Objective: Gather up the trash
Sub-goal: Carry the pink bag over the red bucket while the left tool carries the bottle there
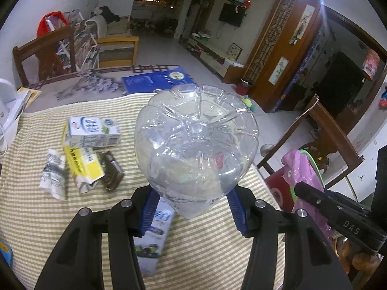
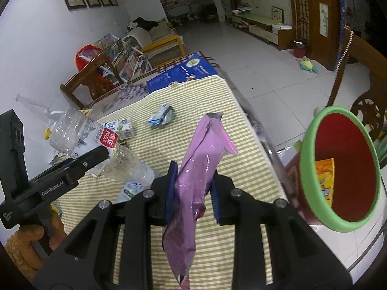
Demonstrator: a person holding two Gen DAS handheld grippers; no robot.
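Observation:
My left gripper point(image 1: 193, 200) is shut on a clear plastic bottle point(image 1: 196, 142), held base-forward above the striped tablecloth; the bottle also shows in the right wrist view point(image 2: 96, 142). My right gripper point(image 2: 192, 191) is shut on a crumpled pink plastic wrapper point(image 2: 200, 169), raised over the table. A red bin with a green rim point(image 2: 338, 169) stands off the table's right edge, an orange packet inside. A white milk carton point(image 1: 94, 131), a yellow carton point(image 1: 83, 166), a dark wrapper point(image 1: 111, 171), crumpled paper point(image 1: 54, 174) and a blue-white carton point(image 1: 154, 236) lie on the cloth.
A blue book point(image 1: 157, 81) lies at the table's far edge. A crushed blue-white pack point(image 2: 160, 117) lies mid-table. Wooden chairs stand at the far left point(image 1: 43, 53) and at the right point(image 1: 331, 135). A white appliance point(image 1: 7, 111) sits at the left.

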